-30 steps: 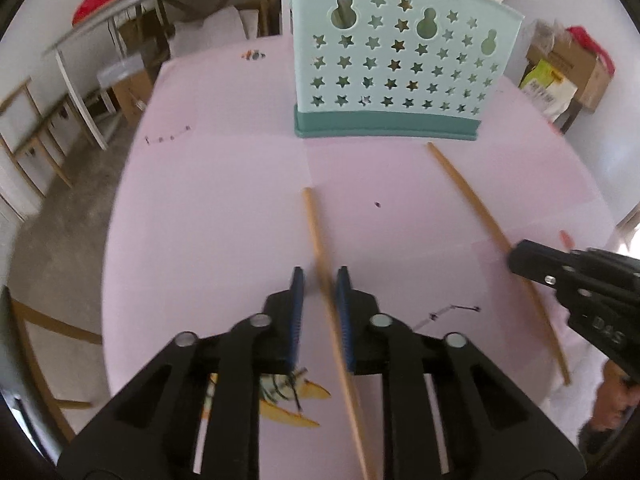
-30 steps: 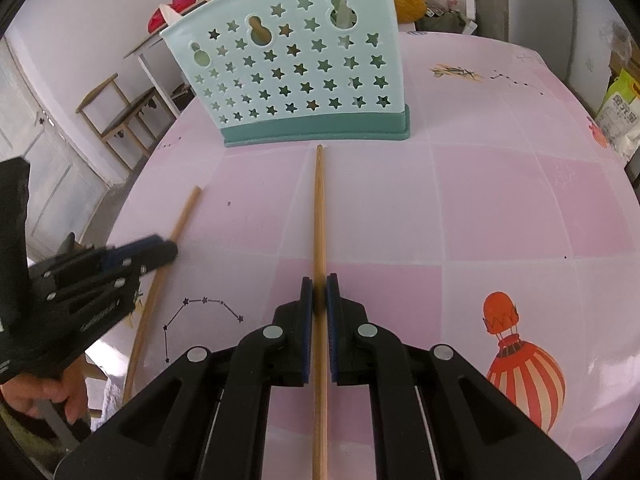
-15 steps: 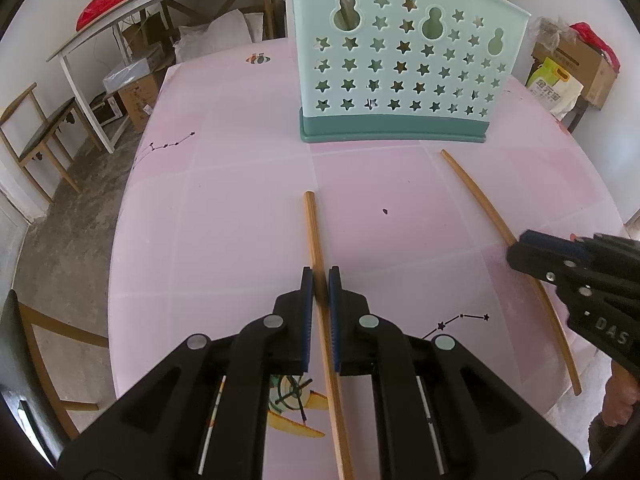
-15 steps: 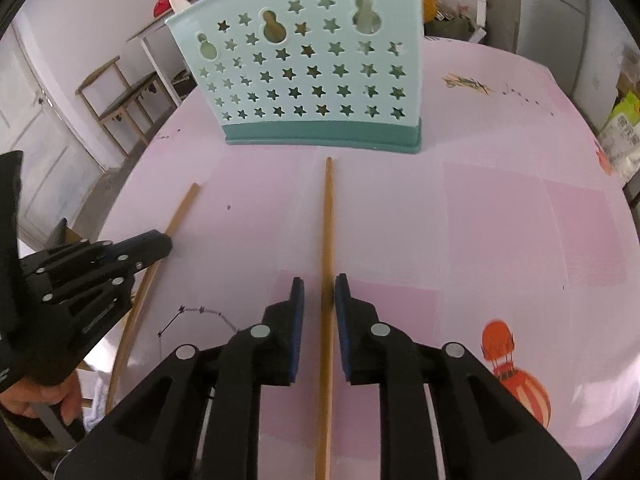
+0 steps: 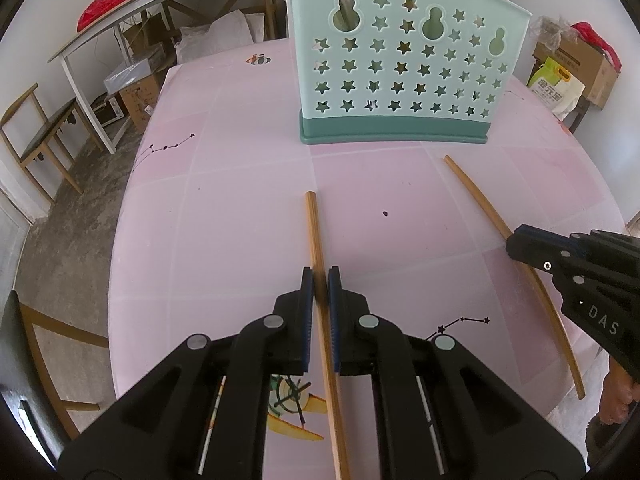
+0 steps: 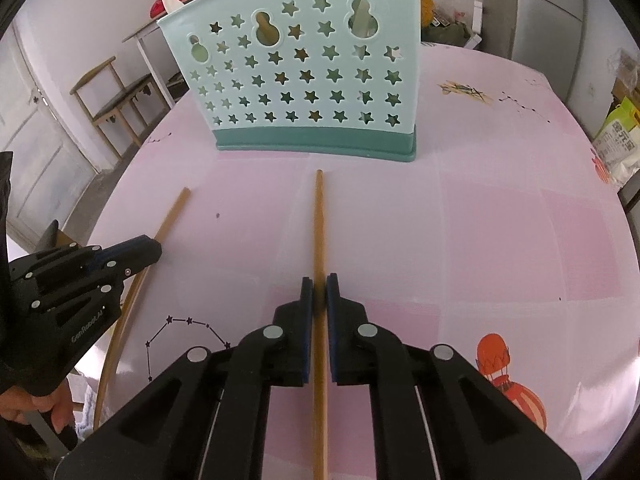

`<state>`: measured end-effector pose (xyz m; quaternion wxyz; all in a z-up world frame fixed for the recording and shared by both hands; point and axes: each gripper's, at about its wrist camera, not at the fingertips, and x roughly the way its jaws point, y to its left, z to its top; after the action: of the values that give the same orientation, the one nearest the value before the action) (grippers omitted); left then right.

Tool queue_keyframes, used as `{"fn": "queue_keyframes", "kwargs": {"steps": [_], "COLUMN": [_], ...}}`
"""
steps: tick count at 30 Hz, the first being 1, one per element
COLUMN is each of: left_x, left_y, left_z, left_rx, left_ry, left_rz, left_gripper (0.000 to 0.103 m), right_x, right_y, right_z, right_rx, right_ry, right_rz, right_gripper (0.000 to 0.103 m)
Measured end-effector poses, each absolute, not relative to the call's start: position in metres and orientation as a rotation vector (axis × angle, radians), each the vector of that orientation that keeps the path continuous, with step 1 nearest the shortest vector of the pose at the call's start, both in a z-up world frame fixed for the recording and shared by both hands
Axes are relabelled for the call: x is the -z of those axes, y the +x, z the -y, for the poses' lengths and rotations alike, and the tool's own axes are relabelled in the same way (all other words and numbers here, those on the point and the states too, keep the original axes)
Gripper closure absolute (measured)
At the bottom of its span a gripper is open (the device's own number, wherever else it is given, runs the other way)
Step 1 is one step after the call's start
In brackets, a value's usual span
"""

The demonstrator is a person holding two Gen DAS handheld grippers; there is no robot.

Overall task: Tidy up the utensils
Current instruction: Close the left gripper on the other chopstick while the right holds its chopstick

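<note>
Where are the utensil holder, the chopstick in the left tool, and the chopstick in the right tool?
Holder (image 5: 400, 80): left wrist view, star-pierced front wall.
Left chopstick (image 5: 314, 232): left wrist view, shaft ahead of the tool.
Right chopstick (image 6: 319, 220): right wrist view, shaft ahead of the tool.

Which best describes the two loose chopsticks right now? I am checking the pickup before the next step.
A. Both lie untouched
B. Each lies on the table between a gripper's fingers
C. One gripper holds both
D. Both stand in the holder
B: the left gripper pinches one chopstick, the right gripper the other chopstick, both lying on the table.
</note>
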<state>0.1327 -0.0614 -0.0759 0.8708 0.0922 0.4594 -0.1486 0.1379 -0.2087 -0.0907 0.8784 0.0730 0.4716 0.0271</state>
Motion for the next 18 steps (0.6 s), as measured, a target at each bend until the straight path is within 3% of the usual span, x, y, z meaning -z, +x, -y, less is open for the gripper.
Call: {"fn": "queue_keyframes", "kwargs": {"steps": [18], "left_x": [0.0757], "left_y": [0.1325], "left_z": [0.0619], "left_rx": [0.31], "left_ry": [0.199], "left_rz": [-0.957], "left_gripper": [0.097], "right_x": [0.0899], "right_y": [0.1473], "right_z": [0.2141], "right_rx": [-0.053], "right_ry": [0.185], "right_rz": [-0.995], "right_gripper": [0.096]}}
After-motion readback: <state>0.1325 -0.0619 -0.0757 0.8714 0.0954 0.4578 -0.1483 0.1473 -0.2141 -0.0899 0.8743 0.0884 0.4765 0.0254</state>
